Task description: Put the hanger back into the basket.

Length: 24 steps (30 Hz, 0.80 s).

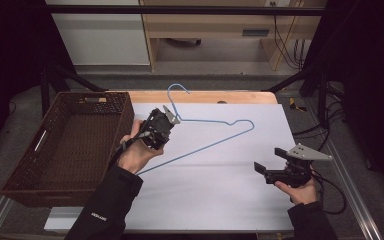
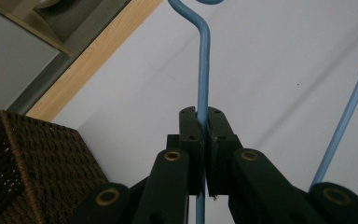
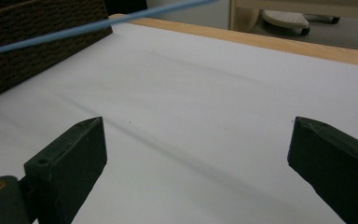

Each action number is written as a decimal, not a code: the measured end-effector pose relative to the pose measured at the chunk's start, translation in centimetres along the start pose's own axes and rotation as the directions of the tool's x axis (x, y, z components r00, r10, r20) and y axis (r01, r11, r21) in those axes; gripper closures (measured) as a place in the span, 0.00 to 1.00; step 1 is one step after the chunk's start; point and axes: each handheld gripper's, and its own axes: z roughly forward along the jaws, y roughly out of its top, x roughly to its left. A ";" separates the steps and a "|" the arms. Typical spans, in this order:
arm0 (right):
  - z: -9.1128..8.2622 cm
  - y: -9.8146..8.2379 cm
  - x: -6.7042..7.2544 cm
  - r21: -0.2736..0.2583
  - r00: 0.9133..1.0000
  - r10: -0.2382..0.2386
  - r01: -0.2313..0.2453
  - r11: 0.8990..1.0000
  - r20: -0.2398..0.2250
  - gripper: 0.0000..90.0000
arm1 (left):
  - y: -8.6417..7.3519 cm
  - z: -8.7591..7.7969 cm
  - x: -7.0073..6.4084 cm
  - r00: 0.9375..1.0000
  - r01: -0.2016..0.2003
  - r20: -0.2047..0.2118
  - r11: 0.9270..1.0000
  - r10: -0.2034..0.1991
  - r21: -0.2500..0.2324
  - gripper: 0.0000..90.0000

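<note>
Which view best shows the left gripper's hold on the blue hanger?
The left gripper view: the left gripper is pinched shut on the hanger neck. The high view shows the whole hanger, the grip small. The right gripper view shows one wire.

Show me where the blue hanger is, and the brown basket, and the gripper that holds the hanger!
blue hanger [image 1: 215, 120], high view, on its upper wire.
brown basket [image 1: 11, 191], high view, on its near rim.
left gripper [image 2: 202, 122], left gripper view, between its jaws, shut on the hanger's neck.

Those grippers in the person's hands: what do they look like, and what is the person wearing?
Both the left gripper and the right gripper are black, with two blocky jaws and brass-coloured pivot pins. The right carries a grey three-cornered plate and trails a black cable. The sleeves are black, with small white lettering.
</note>
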 end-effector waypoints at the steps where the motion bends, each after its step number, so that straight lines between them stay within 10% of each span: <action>1: 0.0 0.0 0.0 0.000 1.000 0.000 0.000 1.000 0.000 0.06 | 0.0 0.0 0.0 1.000 0.000 0.000 1.000 0.000 0.000 0.97; 24: -0.8 -1.0 0.4 0.001 0.998 -0.030 0.030 1.000 0.052 0.03 | -3.1 -5.3 6.2 0.988 0.136 -0.069 0.990 -0.138 -0.033 0.97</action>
